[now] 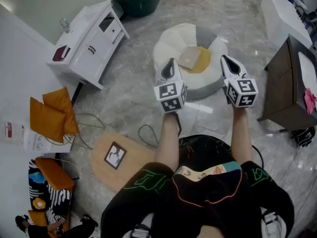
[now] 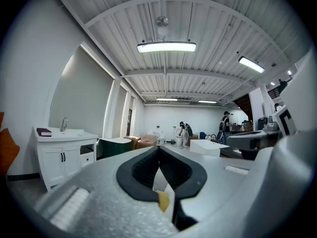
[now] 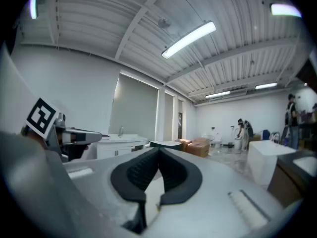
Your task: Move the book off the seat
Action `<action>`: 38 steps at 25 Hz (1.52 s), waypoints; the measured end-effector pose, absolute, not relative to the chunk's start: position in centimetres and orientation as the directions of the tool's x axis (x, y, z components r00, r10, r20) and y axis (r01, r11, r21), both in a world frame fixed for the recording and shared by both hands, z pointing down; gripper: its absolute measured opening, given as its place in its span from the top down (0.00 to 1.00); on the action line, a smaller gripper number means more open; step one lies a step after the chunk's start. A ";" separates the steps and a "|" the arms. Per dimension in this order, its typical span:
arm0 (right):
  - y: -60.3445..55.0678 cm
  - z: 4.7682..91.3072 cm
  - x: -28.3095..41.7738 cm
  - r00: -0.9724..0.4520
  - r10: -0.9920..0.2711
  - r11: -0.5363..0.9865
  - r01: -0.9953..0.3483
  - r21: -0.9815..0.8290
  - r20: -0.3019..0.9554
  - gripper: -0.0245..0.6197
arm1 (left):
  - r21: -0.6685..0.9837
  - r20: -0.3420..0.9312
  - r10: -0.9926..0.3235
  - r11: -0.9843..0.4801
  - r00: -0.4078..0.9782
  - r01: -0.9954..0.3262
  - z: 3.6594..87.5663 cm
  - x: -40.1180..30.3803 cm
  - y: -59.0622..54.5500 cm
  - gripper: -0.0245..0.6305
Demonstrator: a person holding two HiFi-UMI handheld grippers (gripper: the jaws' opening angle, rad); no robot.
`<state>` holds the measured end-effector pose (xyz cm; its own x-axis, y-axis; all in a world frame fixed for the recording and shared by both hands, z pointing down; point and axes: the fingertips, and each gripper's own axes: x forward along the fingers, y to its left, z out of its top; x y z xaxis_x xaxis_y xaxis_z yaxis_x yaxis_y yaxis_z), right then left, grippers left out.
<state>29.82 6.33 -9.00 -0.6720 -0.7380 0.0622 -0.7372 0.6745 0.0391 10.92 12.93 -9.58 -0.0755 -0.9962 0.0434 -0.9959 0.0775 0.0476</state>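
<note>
A tan book [image 1: 189, 58] lies flat on a yellow cushion [image 1: 203, 61] in the middle of a round white seat [image 1: 173, 39] on the floor. My left gripper [image 1: 171, 62] hovers over the seat's near left edge, just left of the book, with its jaws shut and nothing between them. My right gripper [image 1: 226, 59] hangs over the seat's near right edge, also shut and empty. In the left gripper view the left gripper [image 2: 159, 150] points level across the room, and so does the right gripper [image 3: 159, 153] in its own view. The book shows in neither gripper view.
A white vanity cabinet [image 1: 89, 41] stands at the far left and a dark brown cabinet [image 1: 285, 90] at the right. Orange cushions [image 1: 49, 115], a wooden board [image 1: 116, 157] and loose cables [image 1: 147, 133] lie on the marble floor to my left.
</note>
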 end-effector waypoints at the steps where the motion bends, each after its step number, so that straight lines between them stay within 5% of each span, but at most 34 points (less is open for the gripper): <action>1: 5.9 -9.7 30.7 -0.630 -0.776 0.630 -0.774 0.070 0.027 0.96 | 0.066 0.031 -0.997 0.073 -0.071 -0.995 -9.7 11.2 12.7 0.95; 11: 1.8 -9.5 33.1 -0.628 -0.778 0.627 -0.778 0.034 -0.019 0.96 | 0.044 0.007 -0.994 0.113 -0.113 -0.993 -9.5 12.6 9.4 0.95; 23: -3.2 -6.3 29.3 -0.695 -0.719 0.689 -0.715 -0.122 0.012 0.96 | 0.080 0.150 -0.979 0.150 -0.137 -0.985 -4.8 8.0 6.2 0.95; 38: -17.0 7.8 23.2 -0.601 -0.740 0.573 -0.798 -0.185 0.302 0.96 | 0.157 0.386 -0.920 0.143 -0.073 -0.977 8.1 1.7 -9.6 0.95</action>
<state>23.20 -16.97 7.82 -0.6010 -0.7400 0.3020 -0.7985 0.5729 -0.1849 1.68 -9.57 8.14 -0.0730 -0.9198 0.3857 -0.9771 0.1434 0.1570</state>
